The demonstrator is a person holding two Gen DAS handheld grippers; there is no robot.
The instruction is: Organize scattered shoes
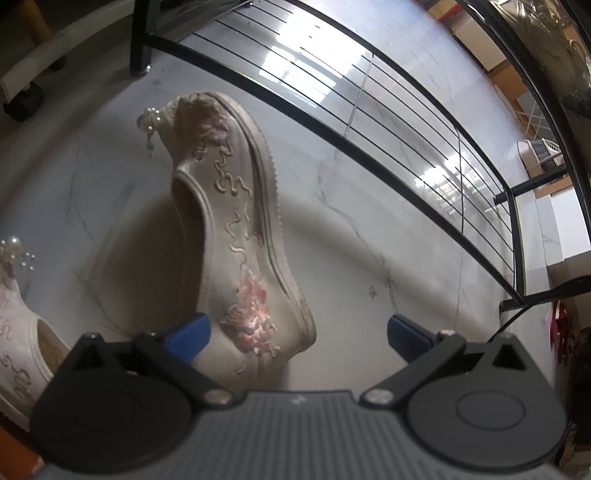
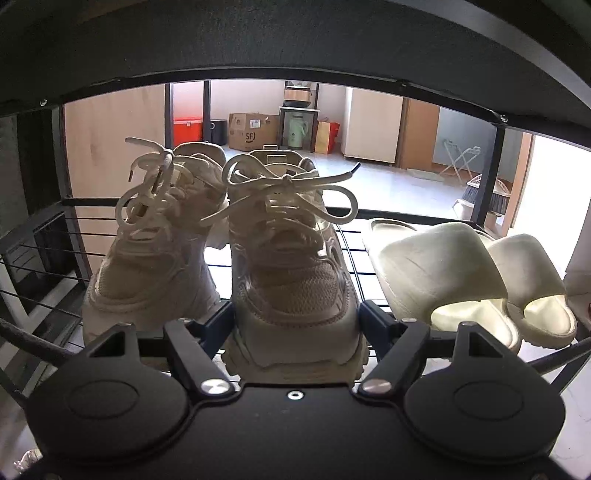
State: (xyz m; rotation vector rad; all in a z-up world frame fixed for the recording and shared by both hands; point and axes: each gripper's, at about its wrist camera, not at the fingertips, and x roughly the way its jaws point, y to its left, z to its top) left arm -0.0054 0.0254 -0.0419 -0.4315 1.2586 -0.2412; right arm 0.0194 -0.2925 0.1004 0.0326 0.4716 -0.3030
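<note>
In the left wrist view a beige embroidered shoe (image 1: 236,236) with pink flowers and a pearl tassel lies on its side on the marble floor. My left gripper (image 1: 299,334) is open, with the shoe's heel between its blue fingertips, nearer the left one. A matching shoe (image 1: 18,332) lies at the left edge. In the right wrist view my right gripper (image 2: 295,325) has its fingers on both sides of the toe of a cream sneaker (image 2: 291,273) on a wire shelf (image 2: 354,254). Its twin (image 2: 155,251) stands to the left.
The black wire shoe rack (image 1: 369,122) stands right behind the embroidered shoe. Two cream slides (image 2: 461,280) sit on the shelf to the right of the sneakers. A black shelf board (image 2: 295,33) hangs low overhead. A cable (image 2: 29,339) runs at the left.
</note>
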